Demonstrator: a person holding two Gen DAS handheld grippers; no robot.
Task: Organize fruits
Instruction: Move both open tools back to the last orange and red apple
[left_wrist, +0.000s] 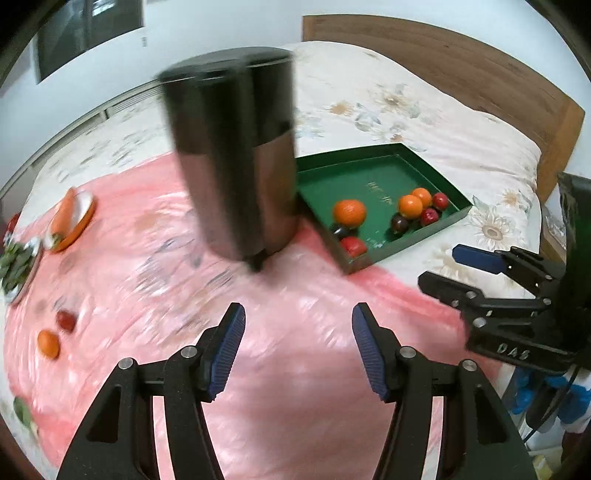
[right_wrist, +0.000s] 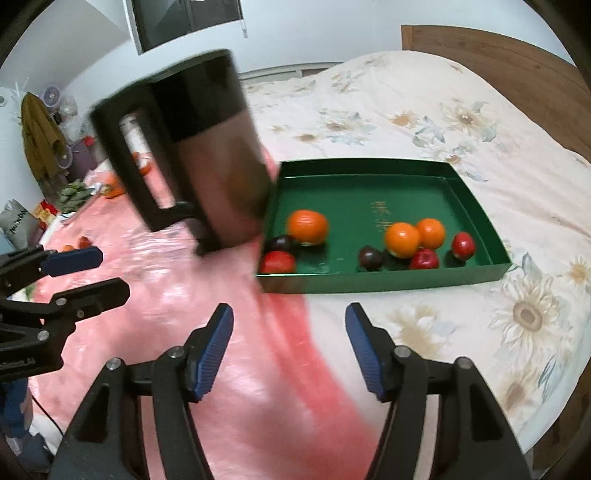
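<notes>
Shallow rectangular green cardboard tray on a bed with a cream floral quilt, one corner lapping the edge of a glossy pink plastic sheet; gold lettering faint on the tray floor. Inside the tray, all toward the near wall: three round oranges, smooth and bright, one alone toward the left end, two touching as a pair right of centre. Around them, small red fruits: one in the near-left corner, one just in front of the pair, one at the far right. Two dark purple, near-black round fruits as well, one beside the lone orange, one left of the pair.

Left of the tray, touching or overlapping its left wall in view, a tall dark cylindrical kettle with black lid and handle, blurred, tilted.

Well left of the tray on the pink sheet, a loose orange and a loose red fruit, close together, both blurred. Farther back, an orange-rimmed plate and leafy greens.

Left gripper over the pink sheet in front of the kettle, blue ribbed pads parted to a middling gap, nothing between. Right gripper in front of the tray's near-left corner, jaws spread wide, empty.
</notes>
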